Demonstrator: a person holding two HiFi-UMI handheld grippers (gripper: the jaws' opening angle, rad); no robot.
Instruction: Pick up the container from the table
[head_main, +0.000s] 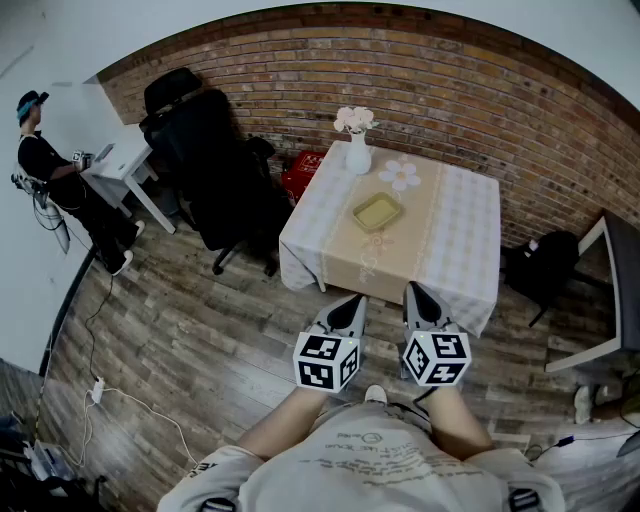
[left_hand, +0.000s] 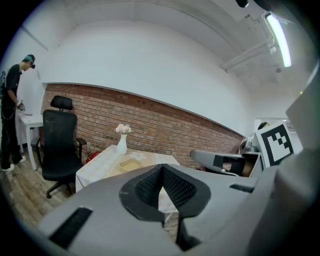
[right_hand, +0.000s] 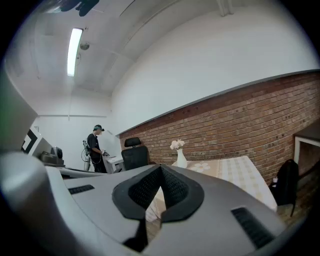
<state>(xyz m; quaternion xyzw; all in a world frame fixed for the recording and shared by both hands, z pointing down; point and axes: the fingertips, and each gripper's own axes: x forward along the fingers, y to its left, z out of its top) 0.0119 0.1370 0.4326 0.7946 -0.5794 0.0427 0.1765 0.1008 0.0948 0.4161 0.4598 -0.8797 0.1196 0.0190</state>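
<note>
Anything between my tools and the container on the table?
Nothing visible. The left tool and right tool, both shut, are short of the near edge; only bare tablecloth lies before the container. The vase stands behind it.

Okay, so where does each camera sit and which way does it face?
Head view: on the person's head, facing steeply down at the table and container; forearms, left gripper and right gripper show.
Left gripper view: on the left gripper, facing along its shut jaws toward the table; right gripper shows beside it.
Right gripper view: on the right gripper, facing along its shut jaws toward the table.
Shared: all three show the vase.
</note>
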